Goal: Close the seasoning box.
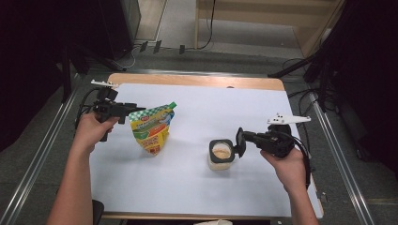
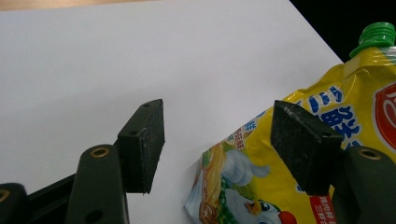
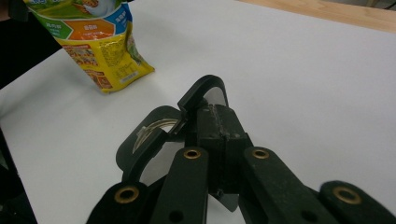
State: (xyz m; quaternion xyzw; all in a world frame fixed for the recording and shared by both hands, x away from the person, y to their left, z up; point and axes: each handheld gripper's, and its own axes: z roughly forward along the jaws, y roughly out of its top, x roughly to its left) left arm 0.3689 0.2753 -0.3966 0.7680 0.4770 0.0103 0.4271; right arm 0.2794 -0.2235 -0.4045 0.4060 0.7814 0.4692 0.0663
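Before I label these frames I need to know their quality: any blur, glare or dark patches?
High view: soft and low in detail, white table cover bright, surroundings nearly black. Left gripper view: the pouch print is readable, the near pads slightly soft. Right gripper view: the pouch is fairly sharp, the black lid dark with little detail.

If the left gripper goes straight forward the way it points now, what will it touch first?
Probably the yellow pouch: the left gripper points at its upper part, jaws open. Depth is hard to judge.
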